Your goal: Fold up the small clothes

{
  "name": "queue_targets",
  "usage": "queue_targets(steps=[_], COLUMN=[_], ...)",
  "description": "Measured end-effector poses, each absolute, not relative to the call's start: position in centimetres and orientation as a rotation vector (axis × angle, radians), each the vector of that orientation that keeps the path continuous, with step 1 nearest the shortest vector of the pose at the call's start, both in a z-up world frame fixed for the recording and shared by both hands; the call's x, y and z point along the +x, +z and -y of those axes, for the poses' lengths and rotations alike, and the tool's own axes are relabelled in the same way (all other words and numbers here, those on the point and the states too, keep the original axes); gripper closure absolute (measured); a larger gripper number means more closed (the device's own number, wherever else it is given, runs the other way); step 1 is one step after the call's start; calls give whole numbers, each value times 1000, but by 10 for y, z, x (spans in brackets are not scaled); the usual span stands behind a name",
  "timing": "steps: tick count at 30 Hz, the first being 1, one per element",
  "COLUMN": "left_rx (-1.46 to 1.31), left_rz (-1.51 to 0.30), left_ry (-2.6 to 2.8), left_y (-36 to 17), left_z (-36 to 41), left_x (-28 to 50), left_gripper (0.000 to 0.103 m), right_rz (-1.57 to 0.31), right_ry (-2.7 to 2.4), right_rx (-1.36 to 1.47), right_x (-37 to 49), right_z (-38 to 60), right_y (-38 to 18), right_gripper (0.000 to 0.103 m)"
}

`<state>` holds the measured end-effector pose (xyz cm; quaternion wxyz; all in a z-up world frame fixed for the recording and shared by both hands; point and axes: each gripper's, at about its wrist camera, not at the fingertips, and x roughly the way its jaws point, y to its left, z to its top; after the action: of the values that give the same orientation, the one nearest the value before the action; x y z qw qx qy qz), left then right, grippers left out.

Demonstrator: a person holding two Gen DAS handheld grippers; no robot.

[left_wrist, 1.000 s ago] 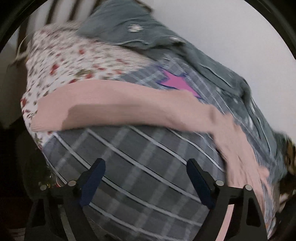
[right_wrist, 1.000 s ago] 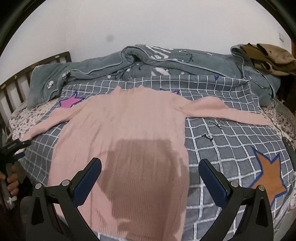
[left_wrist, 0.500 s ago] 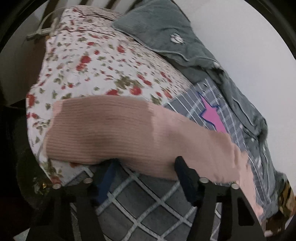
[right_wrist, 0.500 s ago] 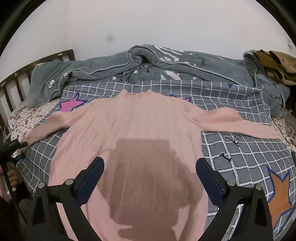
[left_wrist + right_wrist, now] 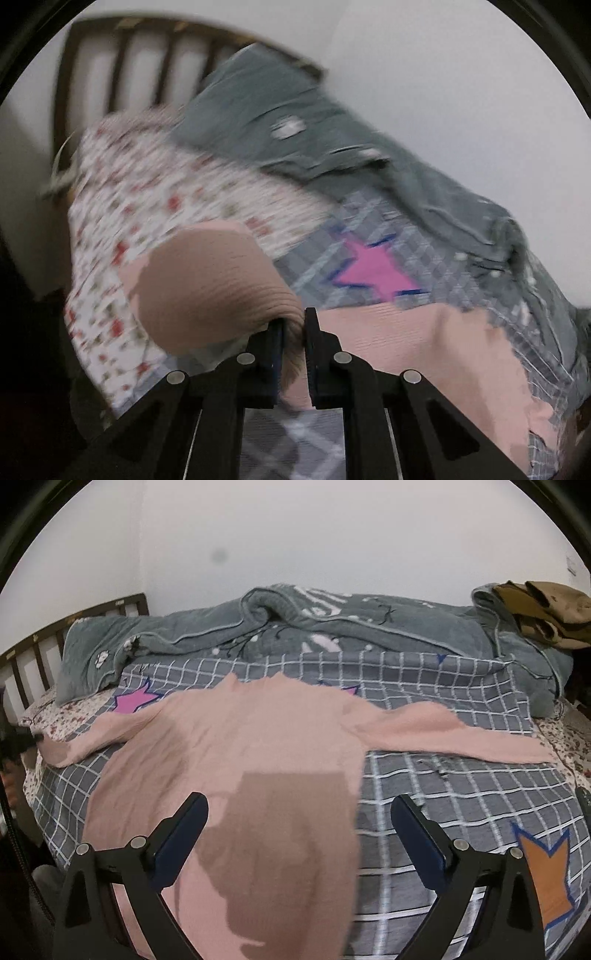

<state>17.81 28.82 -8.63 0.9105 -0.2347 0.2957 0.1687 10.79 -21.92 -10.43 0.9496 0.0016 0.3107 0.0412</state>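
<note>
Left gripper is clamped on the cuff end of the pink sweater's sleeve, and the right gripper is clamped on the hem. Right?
Not quite. The right gripper is open, its jaws spread wide above the pink sweater, holding nothing, as the right wrist view shows. The left gripper is indeed shut on the sleeve.

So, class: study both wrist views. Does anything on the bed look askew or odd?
Yes. The pink sweater lies flat except for one sleeve, bunched and pinched in the shut left gripper over the floral sheet. The grey blanket is rumpled along the wall.
</note>
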Motion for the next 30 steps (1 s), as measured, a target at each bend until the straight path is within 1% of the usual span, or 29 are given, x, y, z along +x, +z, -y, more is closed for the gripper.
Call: queue_targets(steps=[4,6,10,15,17,19,22,24,25,27,28,29,30], left_rx=[-406,-358,-272,-184,-145,-115,-69,-46,-39,-21,-24,-42,-76], left_rz=[-579,-578,-586,-633,-688,-756,-805,-841,-851,-848,-835,-820,-801], left_ry=[240,157,23,-124,-171,-208,-231,-265,-272,-257,-248,-235,-220], left_y=[-47,-30,-19,-41,-63,-87,-113,-126,-129,-129,-126,-123,-119], left_z=[-221,-173,-83,31,78,114,144,154,159,157,149,137,121], left_x=[205,225,253,281,291,299,299,298,297,296,294,292,290], left_gripper=[92,93,93,93,92,92,90,85,80,75,66,48,35], right_rz=[-608,-599,-587,-614,-620,-632,-653,-667,-671,-682,-687,-690,-691], right_ry=[65,49,7,-24,-35,-44,-67,-70,-67,-54,-48,-40,-33], right_rx=[30,42,53,74,78,83,77,67,63,46,37,30,26], right_x=[106,104,95,79,73,68,62,60,60,62,64,67,68], right_z=[249,265,299,335,344,351,356,354,353,349,346,343,340], right_y=[-102,-102,-104,-110,-115,-122,-136,-144,-146,-152,-154,-155,-156], right_gripper=[5,5,5,5,5,5,5,5,5,5,5,5,5])
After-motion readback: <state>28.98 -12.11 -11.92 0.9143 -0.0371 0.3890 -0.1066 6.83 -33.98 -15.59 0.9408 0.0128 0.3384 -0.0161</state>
